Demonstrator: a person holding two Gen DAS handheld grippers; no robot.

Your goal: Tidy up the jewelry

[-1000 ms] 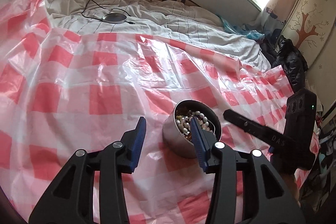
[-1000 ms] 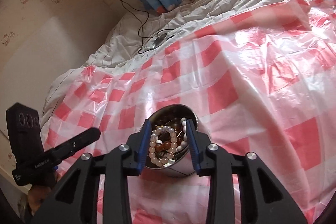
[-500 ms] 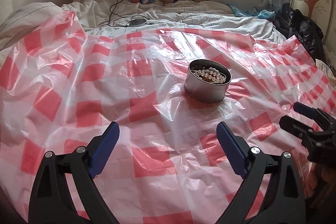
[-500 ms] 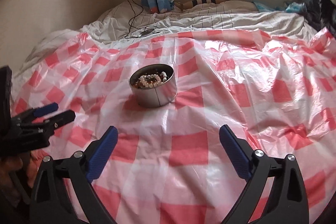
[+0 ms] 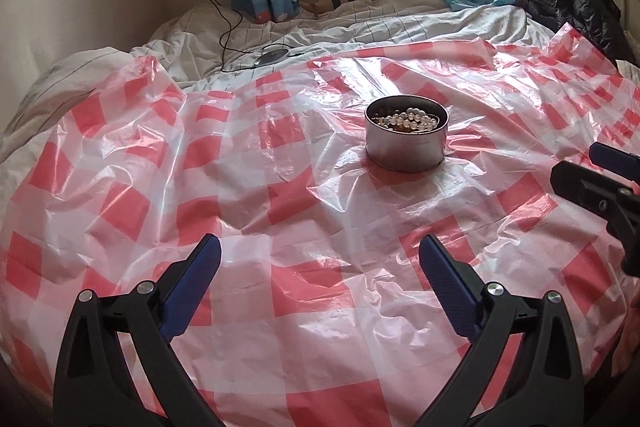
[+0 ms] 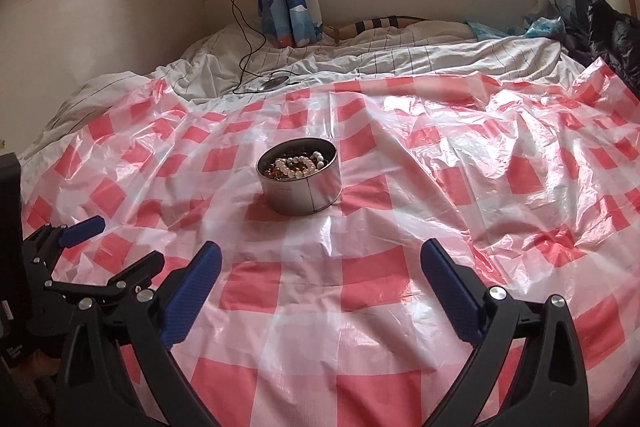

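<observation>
**Both tongs spread and empty; tin of beads ahead of both**

Left gripper (image 5: 320, 267): jaws have just been opening and now stand fully spread, nothing between the blue pads, only the red-and-white checked plastic sheet (image 5: 132, 211) below them. Right gripper (image 6: 320, 267): likewise just been opening, wide apart, empty.

Task thing: a round metal tin (image 5: 406, 151) stands upright on the sheet, open at the top, with pale bead bracelets (image 5: 412, 117) and some amber-brown beads heaped inside. No loose jewelry visible on the sheet in either view.

Key relation:
- From the left tongs the tin lies at about 1 o'clock, well apart from the fingertips.
- From the right tongs the tin (image 6: 299, 183) lies at about 11 o'clock, also well apart.
- So the tin sits between the two lines of aim, roughly centred. Judgement: neither hand is clearly nearer; the gaps look alike.
- The tin is round, so no long axis governs the approach; the bracelets' own lie inside is too tangled to read.

The right tool shows at 3 o'clock in the left view, the left tool at 8 o'clock in the right view.

Judgement: with everything in the tin, the sorting looks finished or paused.
</observation>
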